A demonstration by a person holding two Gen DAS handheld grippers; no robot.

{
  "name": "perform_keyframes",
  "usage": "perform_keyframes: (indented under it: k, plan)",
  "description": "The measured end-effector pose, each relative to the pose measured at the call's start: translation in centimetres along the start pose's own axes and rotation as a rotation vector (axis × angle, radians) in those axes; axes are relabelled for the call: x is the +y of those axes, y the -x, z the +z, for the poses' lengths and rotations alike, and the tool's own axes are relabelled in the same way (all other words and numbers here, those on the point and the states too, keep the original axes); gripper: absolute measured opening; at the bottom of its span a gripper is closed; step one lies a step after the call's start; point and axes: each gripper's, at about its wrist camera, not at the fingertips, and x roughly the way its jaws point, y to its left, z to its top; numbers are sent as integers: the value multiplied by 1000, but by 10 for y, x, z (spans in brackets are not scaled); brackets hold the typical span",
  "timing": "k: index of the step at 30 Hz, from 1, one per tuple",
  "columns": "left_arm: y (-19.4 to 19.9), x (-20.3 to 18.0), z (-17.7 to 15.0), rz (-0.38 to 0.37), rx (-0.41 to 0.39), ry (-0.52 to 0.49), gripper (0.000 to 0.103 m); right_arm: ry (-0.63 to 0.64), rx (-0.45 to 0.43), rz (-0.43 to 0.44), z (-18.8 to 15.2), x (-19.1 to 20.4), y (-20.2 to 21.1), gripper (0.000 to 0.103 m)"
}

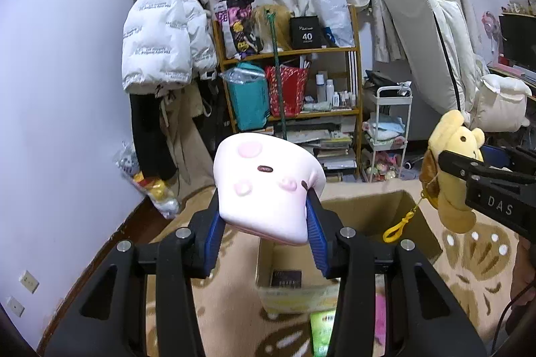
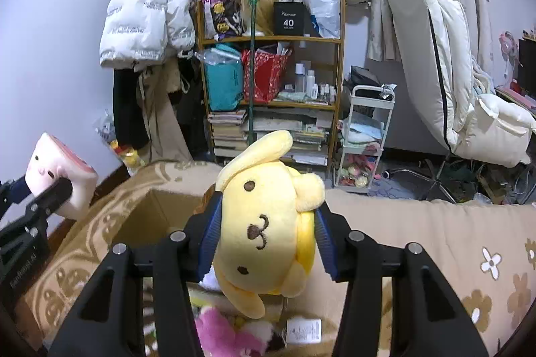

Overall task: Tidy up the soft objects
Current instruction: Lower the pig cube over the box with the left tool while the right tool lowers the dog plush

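Note:
My left gripper (image 1: 264, 206) is shut on a pink plush toy (image 1: 268, 186) with a small face, held above an open cardboard box (image 1: 365, 216) on the patterned blanket. The toy also shows at the left of the right wrist view (image 2: 57, 172). My right gripper (image 2: 264, 223) is shut on a yellow dog plush (image 2: 268, 223) with a yellow clip on a cord (image 1: 397, 228). It hangs beside the box's right wall in the left wrist view (image 1: 452, 169). The box (image 2: 147, 216) lies to the front left of my right gripper.
A pink fluffy toy (image 2: 221, 333) and a white tag (image 2: 303, 330) lie below my right gripper. A green packet (image 1: 323, 330) lies near the box. Beyond the bed stand a cluttered wooden shelf (image 1: 291, 82), a white trolley (image 1: 385, 135), a hanging white jacket (image 1: 167, 32) and a white recliner (image 2: 445, 62).

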Motion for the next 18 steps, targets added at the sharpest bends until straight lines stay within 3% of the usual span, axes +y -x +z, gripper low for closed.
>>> perform_keyframes:
  k: [7,18]
  plan:
    - [-23,-9,0,-8,-7,-45,43,3,-24,-7,6,1,-12,54]
    - [-63,-17,-37,-30,81,-59,44,-12,16,-5,-18,-1,-46,55]
